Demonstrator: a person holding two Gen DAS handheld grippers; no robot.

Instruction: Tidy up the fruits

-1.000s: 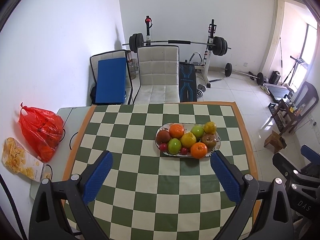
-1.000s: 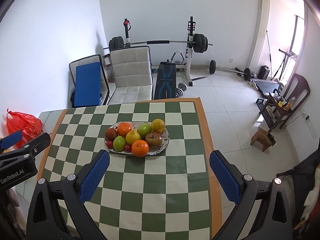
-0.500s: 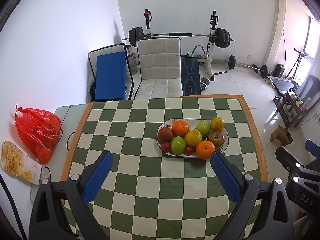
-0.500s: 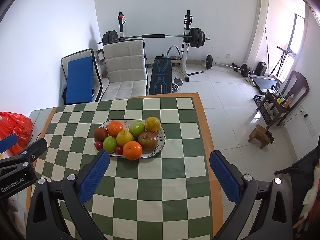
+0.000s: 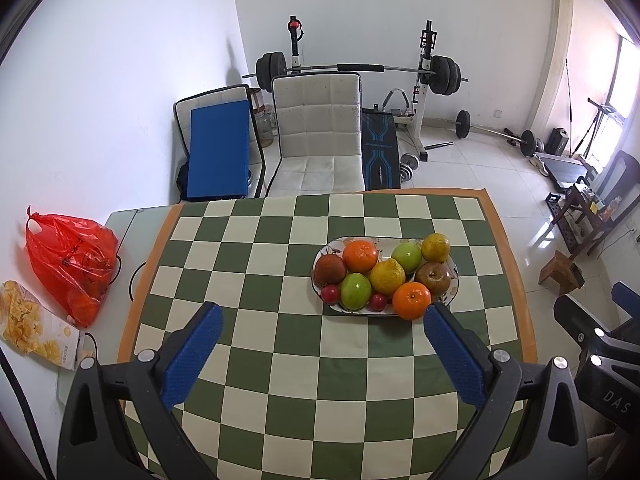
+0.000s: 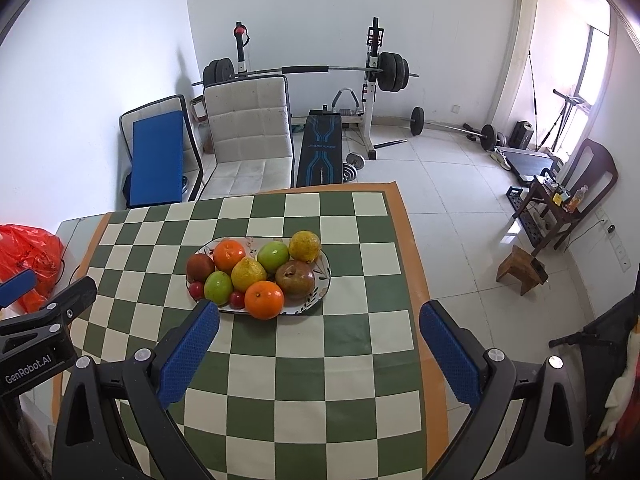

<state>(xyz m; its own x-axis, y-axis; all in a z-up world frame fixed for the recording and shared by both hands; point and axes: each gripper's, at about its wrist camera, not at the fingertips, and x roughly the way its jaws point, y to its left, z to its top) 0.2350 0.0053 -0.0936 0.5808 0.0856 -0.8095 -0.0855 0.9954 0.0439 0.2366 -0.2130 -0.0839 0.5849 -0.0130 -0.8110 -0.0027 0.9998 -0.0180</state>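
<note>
Hovering wide open and empty: left tongs [image 5: 318,326], right tongs [image 6: 319,322]. All fruit sits piled on the oval plate [image 5: 451,295] just ahead of both on the table [image 5: 280,360]; none loose. Fits sorted, or about to be unloaded; the small red ones are probably cherry tomatoes.

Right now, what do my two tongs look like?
Both match: the left tongs and right tongs have black plastic arms with silver screws and blue textured pads. White lettering marks the bodies: "GenRobot.AI" on the left, "DAS" visible on the right. No hands or sleeves show.
</note>
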